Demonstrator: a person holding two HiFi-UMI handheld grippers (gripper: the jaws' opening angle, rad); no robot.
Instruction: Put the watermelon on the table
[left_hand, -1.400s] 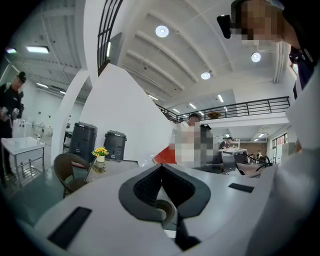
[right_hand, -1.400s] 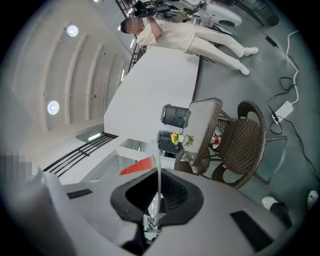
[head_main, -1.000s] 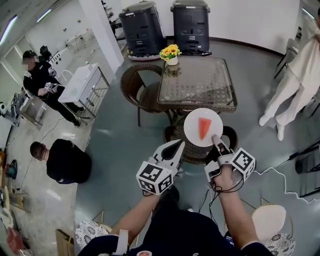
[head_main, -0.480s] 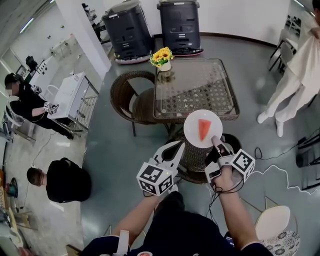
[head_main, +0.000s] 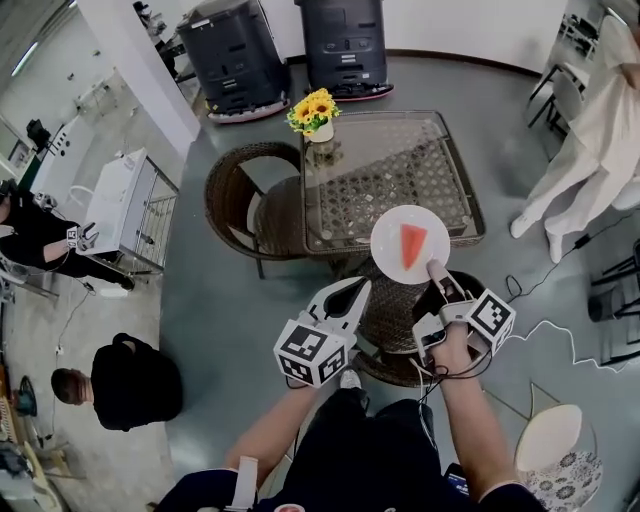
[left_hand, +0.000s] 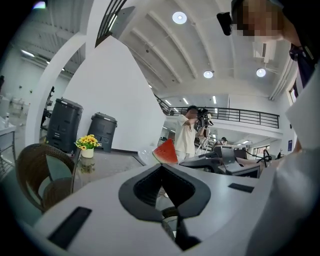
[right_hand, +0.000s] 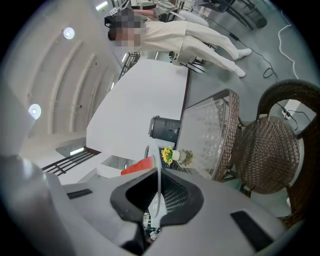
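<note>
Glass tbl beyond | watermelon on plate | tip twd person, axis fore-aft

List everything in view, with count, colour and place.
watermelon slice: one, red, on the plate
plate: one, white, held by its rim at the table's near edge
table: one, glass top on brown wicker, centre
flowers: one bunch, yellow, in a white pot, table's far left corner
wicker chairs: two, brown, one left of the table, one below the plate
bins: two, dark grey, by the far wall
cart: one, white, left
bystanders: three, one in white at right, two in black at left
left gripper: one, grey, shut, empty, beside the plate
right gripper: one, grey, shut on the plate's rim
</note>
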